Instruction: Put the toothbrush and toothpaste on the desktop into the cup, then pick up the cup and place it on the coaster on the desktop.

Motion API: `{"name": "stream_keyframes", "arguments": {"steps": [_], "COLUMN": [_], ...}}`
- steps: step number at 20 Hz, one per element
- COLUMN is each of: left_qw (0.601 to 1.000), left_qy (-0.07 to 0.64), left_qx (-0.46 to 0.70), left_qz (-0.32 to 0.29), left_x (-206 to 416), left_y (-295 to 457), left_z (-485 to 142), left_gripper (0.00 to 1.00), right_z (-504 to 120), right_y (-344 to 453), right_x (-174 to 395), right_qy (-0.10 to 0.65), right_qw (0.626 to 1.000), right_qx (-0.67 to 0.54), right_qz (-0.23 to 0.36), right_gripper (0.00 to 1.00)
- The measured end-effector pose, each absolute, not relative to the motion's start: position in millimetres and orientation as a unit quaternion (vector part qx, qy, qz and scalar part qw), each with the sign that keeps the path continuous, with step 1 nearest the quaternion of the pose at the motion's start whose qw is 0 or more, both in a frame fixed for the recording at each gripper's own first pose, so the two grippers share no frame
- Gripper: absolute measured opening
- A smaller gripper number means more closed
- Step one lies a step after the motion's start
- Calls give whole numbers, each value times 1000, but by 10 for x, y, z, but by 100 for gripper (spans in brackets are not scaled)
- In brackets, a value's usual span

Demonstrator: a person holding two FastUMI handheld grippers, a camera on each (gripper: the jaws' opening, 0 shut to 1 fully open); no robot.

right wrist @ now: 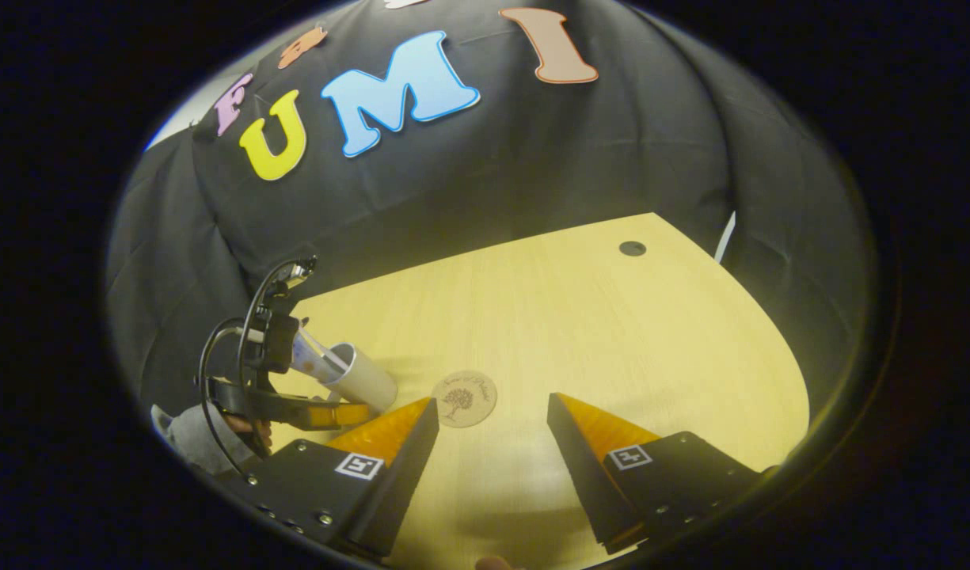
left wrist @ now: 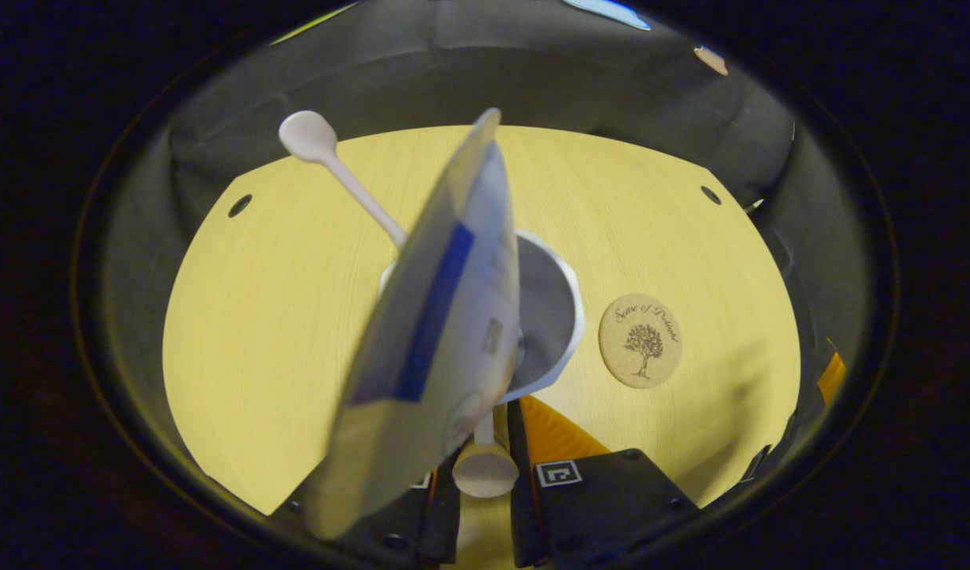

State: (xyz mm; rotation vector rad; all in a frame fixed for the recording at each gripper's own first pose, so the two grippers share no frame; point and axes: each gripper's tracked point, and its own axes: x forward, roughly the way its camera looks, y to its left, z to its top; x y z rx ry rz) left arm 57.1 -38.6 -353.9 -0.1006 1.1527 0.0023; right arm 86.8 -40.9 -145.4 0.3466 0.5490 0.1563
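A white toothbrush (left wrist: pixel 310 136) leans out of the white cup (left wrist: pixel 560 317) on the yellow table (left wrist: pixel 279 332). The blue and white toothpaste tube (left wrist: pixel 437 317) looms blurred close to the camera, its far end at the cup's mouth. It hides one finger of my left gripper (left wrist: pixel 488 431), and a small white rounded piece sits in the narrow gap between the fingers. In the right gripper view the tube (right wrist: pixel 310 354) sticks out of the cup (right wrist: pixel 366 380), with the left gripper (right wrist: pixel 350 413) just beside the cup. My right gripper (right wrist: pixel 492 408) hangs open above the table near the round cork coaster (right wrist: pixel 464 398).
The coaster (left wrist: pixel 640 340) lies just right of the cup, flat on the table. Round cable holes (left wrist: pixel 239 206) (left wrist: pixel 710 194) sit near the far corners. Black cloth walls close the table on all sides. A grey sleeve (right wrist: pixel 184 431) holds the left gripper.
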Motion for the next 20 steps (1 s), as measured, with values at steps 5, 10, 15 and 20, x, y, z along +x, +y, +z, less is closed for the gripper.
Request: {"name": "stream_keyframes", "arguments": {"steps": [5,10,15,20], "left_qw": [847,859,858,850], "left_qy": [529,508,507,517], "left_qx": [-60,-40,-37,-25], "left_qz": [-12,-38,-70,-93], "left_x": [573,661,715,651], "left_y": [-556,-855,-1324,-1593], "left_z": [-3479,-3358,-3301,-3346], "left_gripper": [33,33,32,32], "right_z": [-1444,-1428,-1418,-1447], "right_y": [-469,-547,-681,-823], "right_x": [860,807,756,746], "right_qy": [267,264,259,260], "right_qw": [945,946,947,946], "right_qx": [172,173,177,184], "right_qz": [77,76,71,64], "right_gripper": [88,87,87,87]}}
